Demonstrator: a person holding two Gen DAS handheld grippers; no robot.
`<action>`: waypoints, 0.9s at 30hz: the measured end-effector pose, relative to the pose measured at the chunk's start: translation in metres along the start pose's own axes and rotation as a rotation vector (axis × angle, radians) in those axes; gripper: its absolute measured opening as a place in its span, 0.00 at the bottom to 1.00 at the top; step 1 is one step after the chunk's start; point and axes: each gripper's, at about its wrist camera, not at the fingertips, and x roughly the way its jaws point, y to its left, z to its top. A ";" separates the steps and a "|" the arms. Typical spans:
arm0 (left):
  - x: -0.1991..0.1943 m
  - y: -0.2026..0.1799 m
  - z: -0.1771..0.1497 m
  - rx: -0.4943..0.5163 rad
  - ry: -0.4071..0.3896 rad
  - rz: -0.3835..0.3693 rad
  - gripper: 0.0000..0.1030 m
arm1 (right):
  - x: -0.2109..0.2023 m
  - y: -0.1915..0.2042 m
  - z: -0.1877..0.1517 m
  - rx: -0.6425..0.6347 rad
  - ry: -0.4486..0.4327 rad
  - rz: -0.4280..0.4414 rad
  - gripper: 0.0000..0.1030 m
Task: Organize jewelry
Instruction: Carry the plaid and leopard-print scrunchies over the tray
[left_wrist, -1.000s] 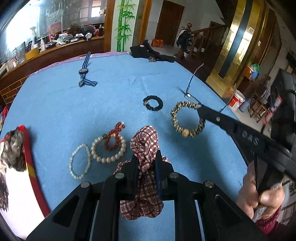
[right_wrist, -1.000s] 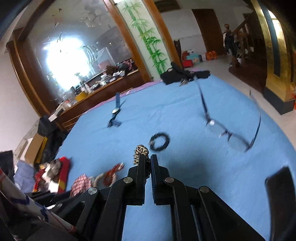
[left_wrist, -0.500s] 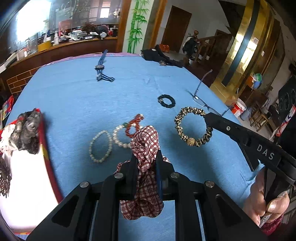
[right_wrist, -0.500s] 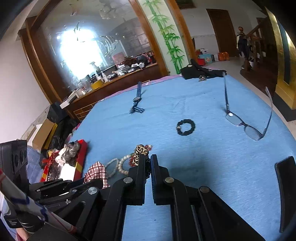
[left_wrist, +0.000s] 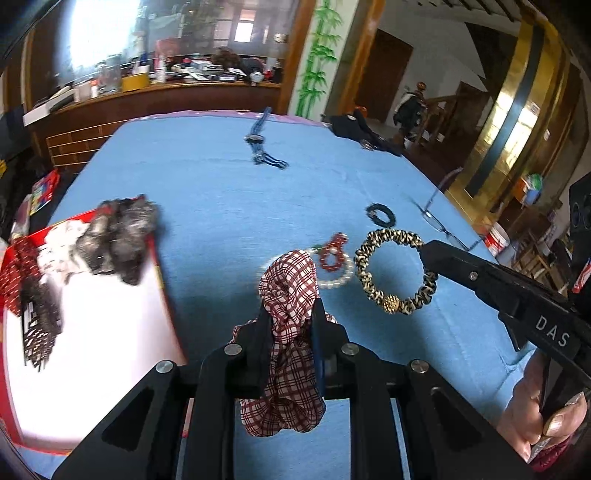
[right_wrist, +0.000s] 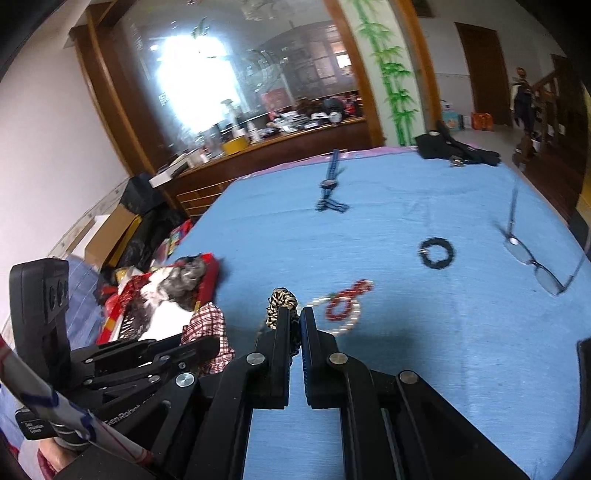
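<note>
My left gripper (left_wrist: 288, 325) is clamped on a red-and-white plaid fabric scrunchie (left_wrist: 291, 295), held above the blue tablecloth (left_wrist: 207, 192). My right gripper (right_wrist: 295, 325) pinches a leopard-print scrunchie with a gold bead (left_wrist: 395, 269), which hangs as an open ring just right of the plaid one. The red-rimmed white tray (left_wrist: 92, 332), already holding dark hair accessories (left_wrist: 118, 232), lies to my left, nearer the left hand, so I judge the plaid scrunchie goes in first. Farther off lie a pearl bracelet (right_wrist: 343, 314), red bead bracelet (right_wrist: 347, 295) and black hair tie (right_wrist: 437, 253).
</note>
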 end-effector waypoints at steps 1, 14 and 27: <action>-0.003 0.006 0.000 -0.009 -0.005 0.005 0.16 | 0.002 0.005 0.000 -0.006 0.005 0.006 0.06; -0.070 0.091 -0.011 -0.123 -0.124 0.128 0.17 | 0.039 0.087 0.002 -0.137 0.091 0.130 0.06; -0.111 0.196 -0.036 -0.292 -0.157 0.260 0.17 | 0.089 0.148 0.003 -0.192 0.181 0.188 0.06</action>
